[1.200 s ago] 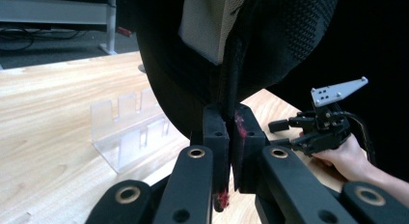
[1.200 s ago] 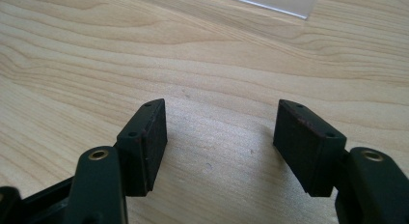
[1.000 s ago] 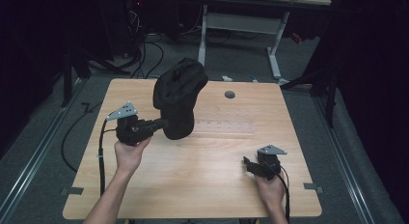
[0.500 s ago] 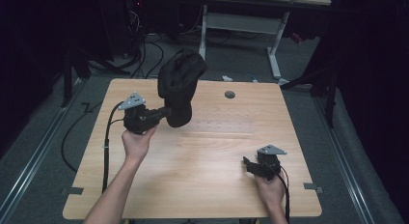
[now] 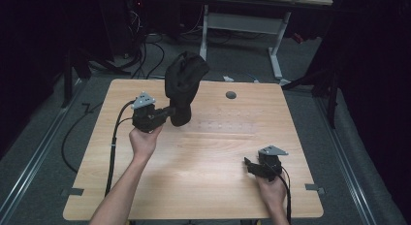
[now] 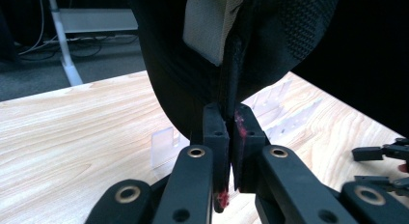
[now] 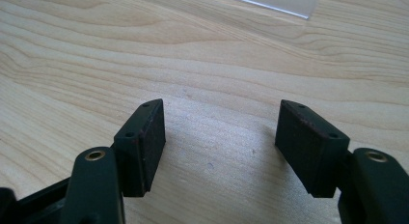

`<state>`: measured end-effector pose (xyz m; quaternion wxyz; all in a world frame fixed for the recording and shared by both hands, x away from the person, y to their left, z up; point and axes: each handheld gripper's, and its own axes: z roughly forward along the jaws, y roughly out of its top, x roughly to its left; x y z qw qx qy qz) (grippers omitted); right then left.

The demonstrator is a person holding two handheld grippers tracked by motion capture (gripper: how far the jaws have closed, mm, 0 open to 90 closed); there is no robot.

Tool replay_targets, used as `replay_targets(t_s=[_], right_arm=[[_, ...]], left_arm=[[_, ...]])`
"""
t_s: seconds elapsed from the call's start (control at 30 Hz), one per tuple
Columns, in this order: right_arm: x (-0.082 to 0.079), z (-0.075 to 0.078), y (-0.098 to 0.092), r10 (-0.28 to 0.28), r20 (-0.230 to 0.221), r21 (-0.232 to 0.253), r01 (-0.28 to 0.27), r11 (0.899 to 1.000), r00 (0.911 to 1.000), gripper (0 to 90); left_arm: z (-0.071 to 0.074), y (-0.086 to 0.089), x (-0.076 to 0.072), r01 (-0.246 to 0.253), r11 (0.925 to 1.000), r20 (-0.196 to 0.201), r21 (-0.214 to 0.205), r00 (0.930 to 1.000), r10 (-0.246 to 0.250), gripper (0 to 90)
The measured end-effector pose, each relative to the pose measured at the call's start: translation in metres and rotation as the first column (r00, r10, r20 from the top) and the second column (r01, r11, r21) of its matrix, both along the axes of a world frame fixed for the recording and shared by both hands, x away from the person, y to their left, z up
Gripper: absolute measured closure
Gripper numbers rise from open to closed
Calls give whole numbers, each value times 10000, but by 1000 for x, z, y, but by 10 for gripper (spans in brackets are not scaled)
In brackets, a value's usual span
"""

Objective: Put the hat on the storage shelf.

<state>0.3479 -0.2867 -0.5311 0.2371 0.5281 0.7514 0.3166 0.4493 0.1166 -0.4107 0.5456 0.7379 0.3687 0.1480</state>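
The left gripper [image 5: 170, 113] is at the far left of the worktop [image 5: 203, 186], raised off the wood, with its jaws clamped on the bottom edge of a black cap [image 5: 183, 87]. The cap hangs upright above the jaws, clear of the worktop, its top towards the far edge. In the left gripper view the 2 jaws pinch a thin seam of the cap [image 6: 270, 45], and a pale label [image 6: 210, 21] shows inside the cap just above them. A clear plastic rack [image 6: 284, 113] lies on the wood behind the cap.

The right gripper [image 5: 250, 167] sits low at the near right of the worktop, well apart from the cap. Its jaws stand open with nothing between them; the right gripper view shows bare wood in the gap. A small dark round spot [image 5: 230, 94] lies on the worktop near the far edge, right of the cap.
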Motion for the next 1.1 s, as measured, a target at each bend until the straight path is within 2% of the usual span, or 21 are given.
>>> replay_targets(t_s=[0.17, 0.43, 0.73, 0.9, 1.0, 1.1], right_arm=[[0, 0, 0, 12, 1, 0, -12, 10000, 10000, 350], [0, 0, 0, 30, 11, -4, -30, 10000, 10000, 349], [0, 0, 0, 17, 0, 4, -17, 10000, 10000, 349], [0, 0, 0, 24, 4, 0, -24, 10000, 10000, 349], [0, 0, 0, 20, 3, 1, -20, 10000, 10000, 349], [0, 0, 0, 22, 3, 2, -22, 10000, 10000, 350]], left_arm=[[-8, -3, 2, -84, 10000, -109, -5, 9999, 84, 866], [-26, -4, 4, -114, 9999, -585, -121, 9982, 107, 862], [-33, 4, 1, -233, 9995, -994, -232, 9948, 208, 847], [-34, 5, -2, -240, 9996, -1194, -114, 9926, 224, 781], [-33, 5, -2, -298, 9996, -1184, 4, 9925, 297, 705], [-33, 6, -3, -318, 9994, -1301, -104, 9910, 301, 627]])
